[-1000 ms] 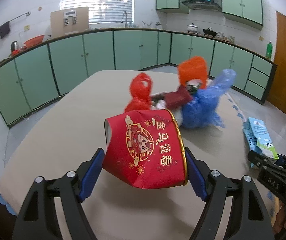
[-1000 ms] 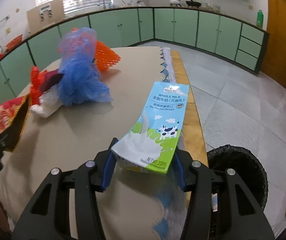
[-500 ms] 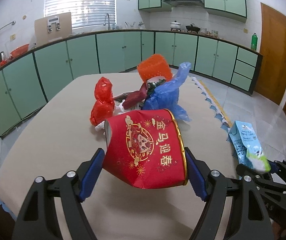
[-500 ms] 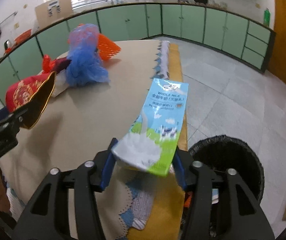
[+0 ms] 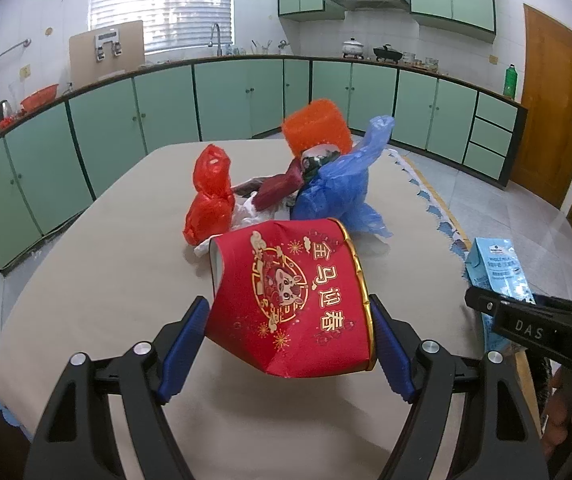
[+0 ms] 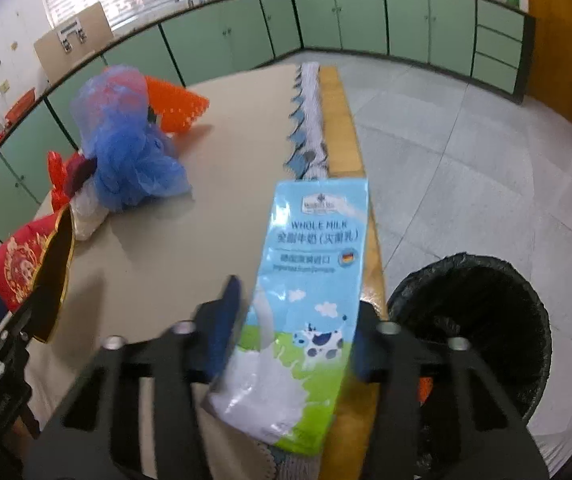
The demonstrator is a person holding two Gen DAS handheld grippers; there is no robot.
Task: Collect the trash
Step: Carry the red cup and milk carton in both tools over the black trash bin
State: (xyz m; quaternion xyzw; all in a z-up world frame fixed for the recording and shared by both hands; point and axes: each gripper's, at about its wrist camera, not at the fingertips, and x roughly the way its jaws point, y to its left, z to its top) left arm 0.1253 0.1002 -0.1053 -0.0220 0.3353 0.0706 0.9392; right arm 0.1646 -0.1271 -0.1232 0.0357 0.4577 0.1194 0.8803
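Blue-and-green cardboard whole-milk carton (image 6: 310, 288) has swung from over the tabletop to the beige table's (image 5: 105, 248) edge, beside the black-lined round bin (image 6: 482, 320) at four o'clock; the right gripper (image 6: 292, 336) is closing its jaws around it after a brief slackening, so a drop looks near. Meanwhile the left gripper (image 5: 290, 344), spread wide, pinches one red printed paper tub (image 5: 290, 300) as before. At twelve o'clock lie one red bag (image 5: 209, 200), one blue bag (image 5: 338, 188) and one orange mesh basket (image 5: 316, 126).
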